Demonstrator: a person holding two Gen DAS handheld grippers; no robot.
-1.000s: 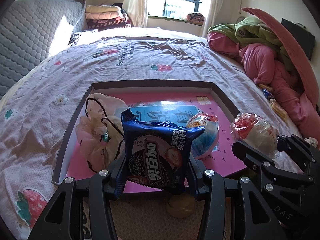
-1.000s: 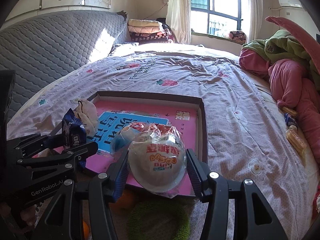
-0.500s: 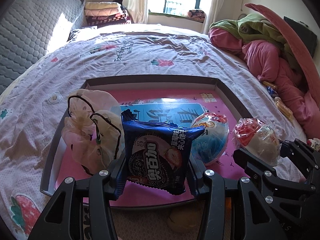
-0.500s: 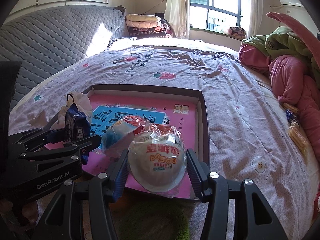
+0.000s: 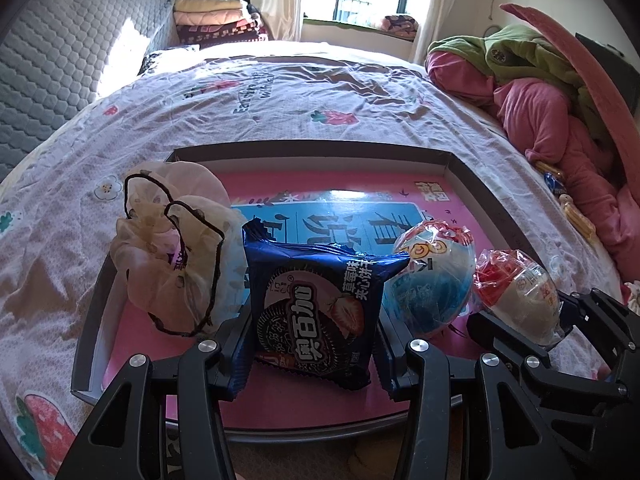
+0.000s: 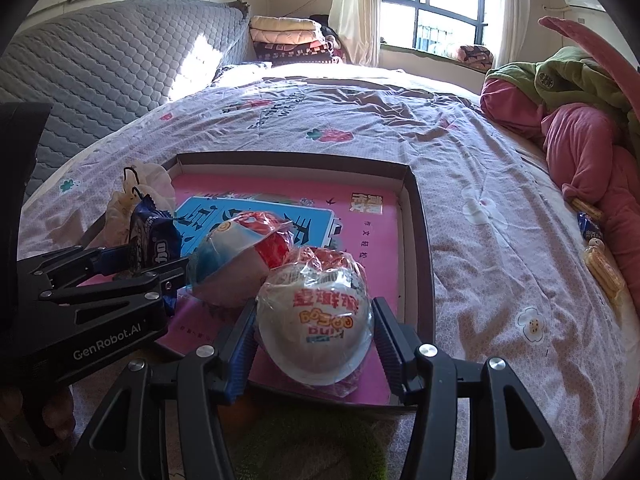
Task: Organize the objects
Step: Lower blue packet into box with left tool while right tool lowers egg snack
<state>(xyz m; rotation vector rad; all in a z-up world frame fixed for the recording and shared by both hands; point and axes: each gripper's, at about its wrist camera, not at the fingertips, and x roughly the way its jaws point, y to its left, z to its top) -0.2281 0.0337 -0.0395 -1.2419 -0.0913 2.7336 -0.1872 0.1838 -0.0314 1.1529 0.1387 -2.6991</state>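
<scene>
Left gripper (image 5: 312, 336): fingers (image 5: 234, 344) clamped on either side edge of a dark blue biscuit packet (image 5: 316, 312), held upright above the near part of the tray. Printing on the packet shows a dark sandwich biscuit and a strawberry.

Right gripper (image 6: 314, 338): fingers (image 6: 390, 354) pressed against both sides of a white egg-shaped treat (image 6: 316, 328) in clear crinkled wrap with a red top, held over the tray's near right corner. The same item appears in the left wrist view at (image 5: 518, 294).

Tray (image 6: 418, 216): shallow, dark-walled, rectangular, lying on the bed. Its floor is covered by a pink sheet with a blue printed panel (image 5: 340, 220) bearing large characters.

Inside the tray, left side: a crumpled translucent beige bag (image 5: 176, 252) with a black cord edging, just beside the biscuit packet.

Inside the tray, middle: a second wrapped egg (image 5: 430, 280), blue and white with a red top, lying on its side between the two held items, close against the white egg.

Bed (image 5: 320, 92): pale lilac cover with strawberry and flower prints.

Right edge of bed: heaped pink and green bedding (image 5: 552, 112); several small wrapped sweets (image 6: 592, 228) lie loose beside it, well apart from the tray.

Far end: folded blankets (image 6: 292, 38) stacked near the window.
</scene>
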